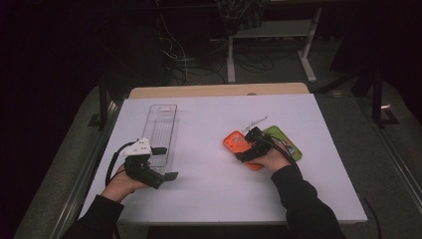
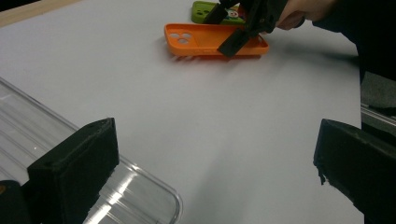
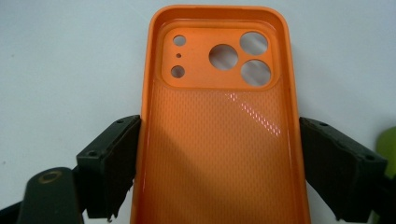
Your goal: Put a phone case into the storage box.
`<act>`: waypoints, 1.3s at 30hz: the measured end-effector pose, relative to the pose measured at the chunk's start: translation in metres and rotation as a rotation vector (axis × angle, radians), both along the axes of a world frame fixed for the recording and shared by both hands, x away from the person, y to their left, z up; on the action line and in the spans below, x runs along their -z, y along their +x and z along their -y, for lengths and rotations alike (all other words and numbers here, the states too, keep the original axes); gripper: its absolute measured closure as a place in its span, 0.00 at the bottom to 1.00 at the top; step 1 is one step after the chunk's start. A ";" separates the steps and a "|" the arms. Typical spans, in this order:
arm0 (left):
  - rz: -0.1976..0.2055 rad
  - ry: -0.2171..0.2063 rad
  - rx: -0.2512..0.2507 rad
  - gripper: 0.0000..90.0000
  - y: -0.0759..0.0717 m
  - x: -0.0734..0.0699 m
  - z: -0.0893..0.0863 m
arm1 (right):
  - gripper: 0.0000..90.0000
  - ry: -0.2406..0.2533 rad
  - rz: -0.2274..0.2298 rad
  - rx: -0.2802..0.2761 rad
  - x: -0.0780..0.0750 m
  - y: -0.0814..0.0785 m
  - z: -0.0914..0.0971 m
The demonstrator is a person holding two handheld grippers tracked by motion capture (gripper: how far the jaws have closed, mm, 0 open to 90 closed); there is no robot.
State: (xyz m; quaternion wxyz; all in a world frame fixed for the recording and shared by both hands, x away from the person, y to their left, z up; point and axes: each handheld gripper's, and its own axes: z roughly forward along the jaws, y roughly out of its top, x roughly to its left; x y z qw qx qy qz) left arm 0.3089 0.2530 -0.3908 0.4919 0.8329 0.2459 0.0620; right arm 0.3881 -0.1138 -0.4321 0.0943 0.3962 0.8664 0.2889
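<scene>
Grasp step was in hand — the orange phone case (image 3: 219,140) was bracketed across its width by the right gripper (image 3: 219,163), open side up, camera cutouts at the end away from the jaws. Both pads were seen right at the case's long edges; the left pad looked touching, the right one touching or just shy, so a firm pinch could not be confirmed. The case was still lying flat on the white table (image 1: 209,169), with the green case (image 1: 283,139) just beyond the right jaw. The left gripper (image 2: 215,168) was held with jaws spread and nothing between them, one jaw over the rim of the clear tray (image 2: 140,186). Next move, as judged: the squeeze to be finished evenly on both edges, then a level lift — presumably toward the tray.
</scene>
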 end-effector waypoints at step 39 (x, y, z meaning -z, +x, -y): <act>0.045 0.044 0.223 0.00 0.050 -0.041 0.075 | 0.17 0.009 0.047 -0.417 -0.060 -0.012 0.008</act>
